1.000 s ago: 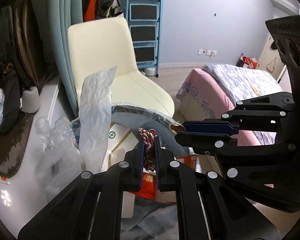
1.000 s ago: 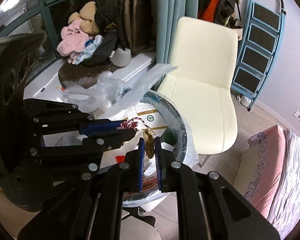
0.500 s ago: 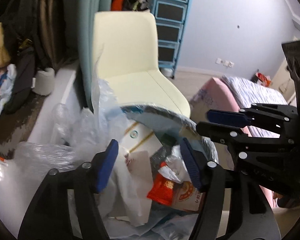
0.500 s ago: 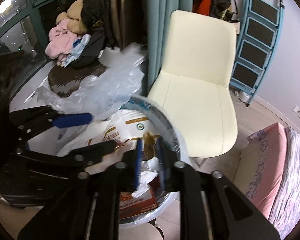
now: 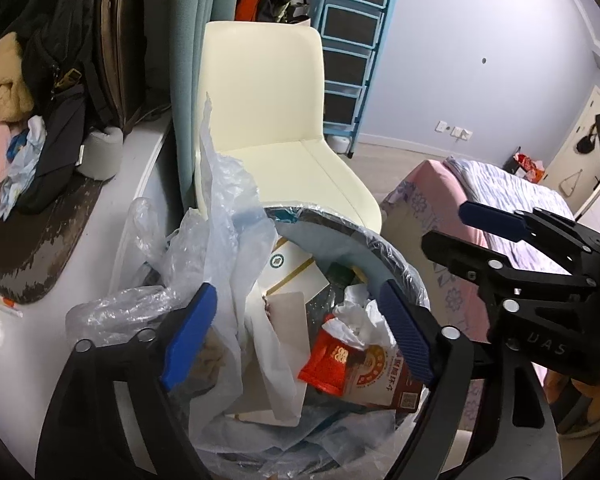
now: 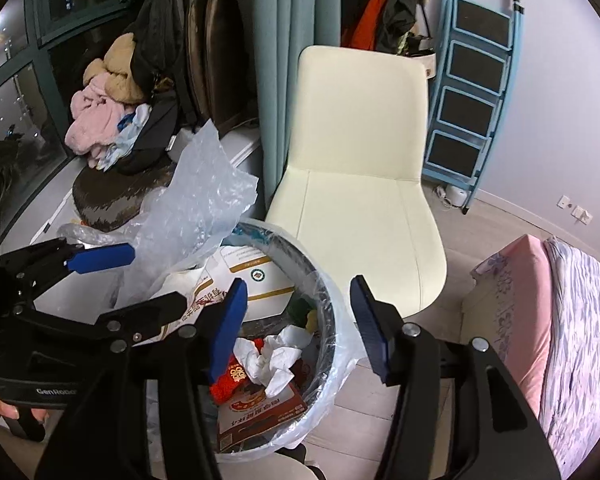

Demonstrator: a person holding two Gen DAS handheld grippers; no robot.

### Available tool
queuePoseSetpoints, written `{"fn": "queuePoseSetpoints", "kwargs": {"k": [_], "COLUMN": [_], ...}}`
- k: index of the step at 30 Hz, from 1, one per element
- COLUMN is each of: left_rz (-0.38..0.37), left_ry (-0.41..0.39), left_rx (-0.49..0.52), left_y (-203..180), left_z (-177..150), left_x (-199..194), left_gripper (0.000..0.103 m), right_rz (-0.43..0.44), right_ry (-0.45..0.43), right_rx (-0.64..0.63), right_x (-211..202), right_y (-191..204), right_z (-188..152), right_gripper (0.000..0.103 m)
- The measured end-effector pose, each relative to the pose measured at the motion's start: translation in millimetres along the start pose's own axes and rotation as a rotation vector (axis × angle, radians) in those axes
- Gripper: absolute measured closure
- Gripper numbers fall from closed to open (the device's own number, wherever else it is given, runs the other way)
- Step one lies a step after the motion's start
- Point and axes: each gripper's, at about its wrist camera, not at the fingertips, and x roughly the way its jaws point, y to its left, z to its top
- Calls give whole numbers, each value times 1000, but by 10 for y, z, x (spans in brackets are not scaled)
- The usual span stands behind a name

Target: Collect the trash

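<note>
A round trash bin (image 5: 340,236) (image 6: 300,250) lined with clear plastic stands below both grippers. It holds a white cardboard box (image 5: 292,268) (image 6: 256,276), a red packet (image 5: 328,364) (image 6: 230,380), crumpled tissue (image 5: 356,316) (image 6: 272,356) and a red-printed carton (image 5: 384,380) (image 6: 260,408). Clear plastic wrap (image 5: 228,208) (image 6: 204,188) sticks up from its left side. My left gripper (image 5: 296,292) (image 6: 158,276) hangs over the bin, its jaws opening wide with nothing between them. Beside it on the right, my right gripper (image 6: 299,284) (image 5: 446,224) is also opening and holds nothing.
A cream chair (image 5: 268,112) (image 6: 360,160) stands right behind the bin, with a blue step ladder (image 5: 352,40) (image 6: 476,92) beyond it. A pink bed (image 5: 480,200) (image 6: 560,320) is at the right. Piled clothes (image 6: 104,120) lie on the sill at the left.
Both grippers were shut on small scraps, the left on a red-and-white braided piece, the right on a brownish one. Both have opened over the bin and the scraps are gone from the jaws.
</note>
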Motion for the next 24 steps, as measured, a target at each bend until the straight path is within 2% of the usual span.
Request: {"fn": "queuePoseSetpoints", "kwargs": {"k": [5,9,12,19,21,22,23,24], "left_rz": [-6,-28,-50,-104,-137,-154,-148,-102], "left_ry": [-23,-111,-134,-147,-120,-106,-94,-83], "left_rx": [25,79,110,104,76,55,29,15], "left_y": [-54,-121,-166,-159,-118,-91,-67,-57], "left_z": [-38,-79,-94,-122,-132,-139,-148,-157], "left_x": [-81,-233,-298,-379,-375,-367,-363,-359], "left_gripper": [19,19,19,19,19,18,8,6], "right_rz": [-15,-17,-20,-16,-16,-15,-13,-11], "right_ry": [-2,-3,-3,-24,-26,-27,-25,-25], "right_rx": [21,21,24,24,22,23,23,22], "right_x": [-56,-78,-89,-158,-177,-179,-178,-178], "right_y": [-6,9,26,72,83,85,88,92], "right_z": [-29,-33,-52,-76,-90,-92,-93,-88], "right_gripper": [51,51,51,51,51,51,51,51]}}
